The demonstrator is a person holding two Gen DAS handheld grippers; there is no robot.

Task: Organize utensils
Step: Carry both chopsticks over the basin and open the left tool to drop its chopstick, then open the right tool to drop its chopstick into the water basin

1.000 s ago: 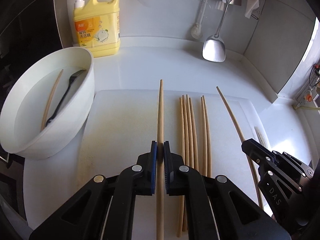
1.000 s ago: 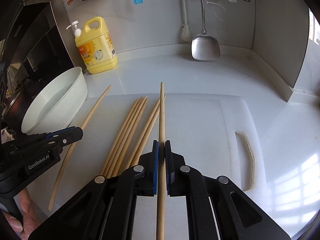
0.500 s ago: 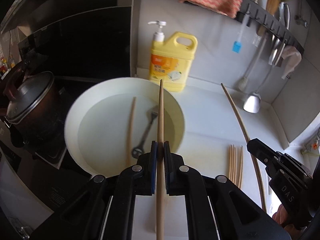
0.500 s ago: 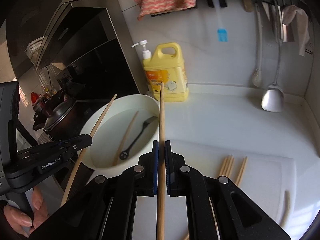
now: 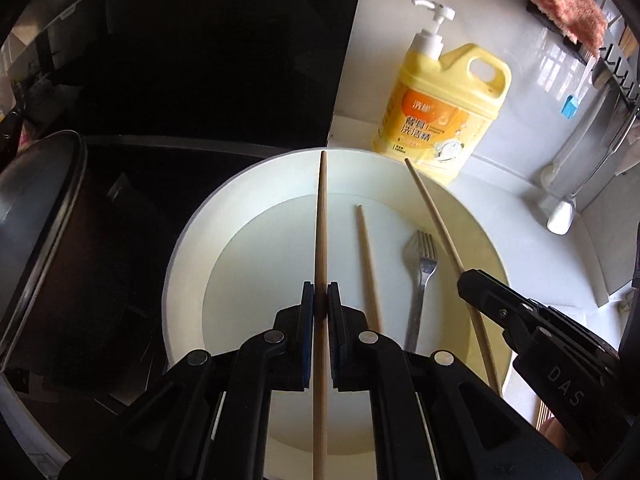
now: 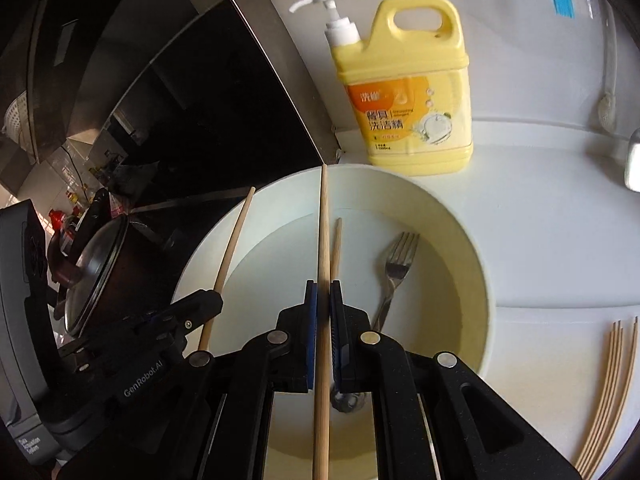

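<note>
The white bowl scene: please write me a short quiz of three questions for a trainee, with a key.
1. True or false: each gripper is shut on one chopstick.
2. Which metal utensil lies in the white bowl?
A. spoon
B. fork
C. knife
3. Fill in: behind the bowl stands a yellow ____ bottle.

Key:
1. True: left gripper and right gripper each clamp one.
2. B, the fork, beside a loose chopstick.
3. Detergent bottle.

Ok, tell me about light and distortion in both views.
Left wrist view: warm sunlight across the bowl, stove side nearly black, dark corners from the fisheye. Right wrist view: soap bottle brightly lit, chopsticks on the board bent into curves near the edge.
</note>
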